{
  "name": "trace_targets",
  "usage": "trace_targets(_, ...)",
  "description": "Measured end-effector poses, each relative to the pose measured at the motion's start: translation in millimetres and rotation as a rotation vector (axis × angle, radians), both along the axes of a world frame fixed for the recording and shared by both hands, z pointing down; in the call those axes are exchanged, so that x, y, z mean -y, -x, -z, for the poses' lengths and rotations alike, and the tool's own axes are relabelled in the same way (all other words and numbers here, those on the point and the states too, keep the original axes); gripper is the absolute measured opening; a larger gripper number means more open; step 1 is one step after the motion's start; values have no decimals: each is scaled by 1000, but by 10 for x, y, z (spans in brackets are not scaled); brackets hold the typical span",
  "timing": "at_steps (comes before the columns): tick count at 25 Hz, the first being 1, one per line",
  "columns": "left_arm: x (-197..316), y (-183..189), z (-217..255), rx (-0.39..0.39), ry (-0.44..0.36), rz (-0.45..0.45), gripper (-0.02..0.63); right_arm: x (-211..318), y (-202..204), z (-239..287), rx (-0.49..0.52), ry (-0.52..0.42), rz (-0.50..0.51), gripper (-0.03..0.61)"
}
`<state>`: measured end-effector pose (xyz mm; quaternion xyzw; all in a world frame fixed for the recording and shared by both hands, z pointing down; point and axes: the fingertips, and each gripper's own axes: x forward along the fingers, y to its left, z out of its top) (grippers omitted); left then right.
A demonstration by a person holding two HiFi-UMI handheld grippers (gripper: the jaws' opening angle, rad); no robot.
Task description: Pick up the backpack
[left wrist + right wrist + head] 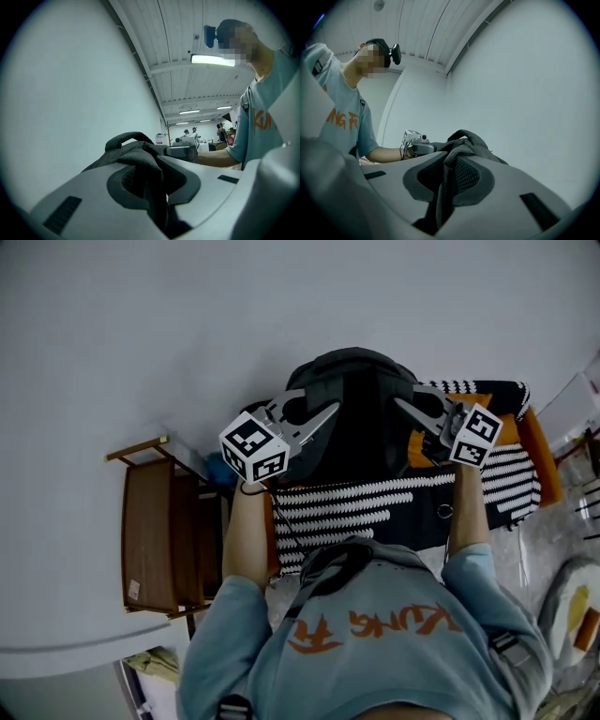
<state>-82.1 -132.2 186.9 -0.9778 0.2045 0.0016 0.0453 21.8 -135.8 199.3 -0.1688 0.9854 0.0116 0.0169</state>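
Observation:
A dark grey backpack (pixel 356 418) hangs between my two grippers, above a striped cover. My left gripper (pixel 323 414) is shut on the fabric of its left side and my right gripper (pixel 405 407) on the fabric of its right side. In the left gripper view the jaws (pixel 159 187) pinch a fold of the backpack (pixel 136 154), whose top handle loops up behind. The right gripper view has the same kind of fold (pixel 464 145) clamped in the right gripper (pixel 445 187), with the left gripper (pixel 417 146) across from it.
A black-and-white striped blanket (pixel 375 502) covers an orange seat (pixel 542 457) under the backpack. At the left, against the white wall, stands a wooden side table (pixel 155 540). Several people (pixel 220 131) are far back in the room.

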Motion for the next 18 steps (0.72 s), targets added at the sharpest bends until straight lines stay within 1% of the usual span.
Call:
trace_targets(9, -7, -5, -6, 3, 0, -5, 66, 14, -7, 8, 12, -9, 5, 34)
trace_targets(18, 15, -23, -33, 23, -14, 2, 65, 47, -20, -7, 31, -25, 8, 34)
